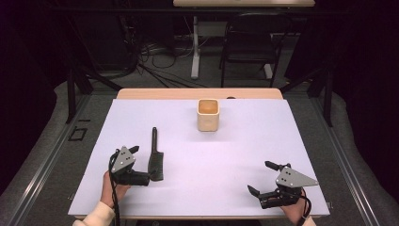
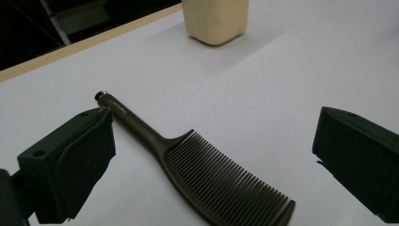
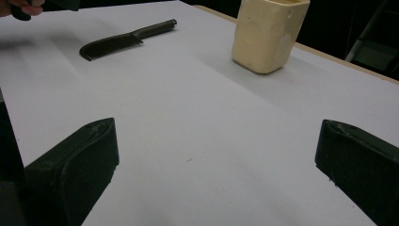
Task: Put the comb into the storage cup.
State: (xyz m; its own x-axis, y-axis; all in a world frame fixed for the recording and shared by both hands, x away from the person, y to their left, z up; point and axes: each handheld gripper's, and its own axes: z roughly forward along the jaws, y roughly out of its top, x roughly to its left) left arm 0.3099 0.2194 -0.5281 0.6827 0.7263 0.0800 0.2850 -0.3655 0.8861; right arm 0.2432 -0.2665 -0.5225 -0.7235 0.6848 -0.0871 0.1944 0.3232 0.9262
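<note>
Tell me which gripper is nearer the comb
Left. The left gripper sits right beside the comb, open. The right gripper is far across the table, also open.

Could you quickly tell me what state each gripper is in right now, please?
Left gripper: open, holding nothing, jaws either side of the comb.
Right gripper: open, holding nothing.

I see my left gripper [image 1: 133,162] near the table's front-left corner, jaws spread wide. My right gripper [image 1: 261,178] sits low near the front-right corner, jaws wide apart too.
</note>
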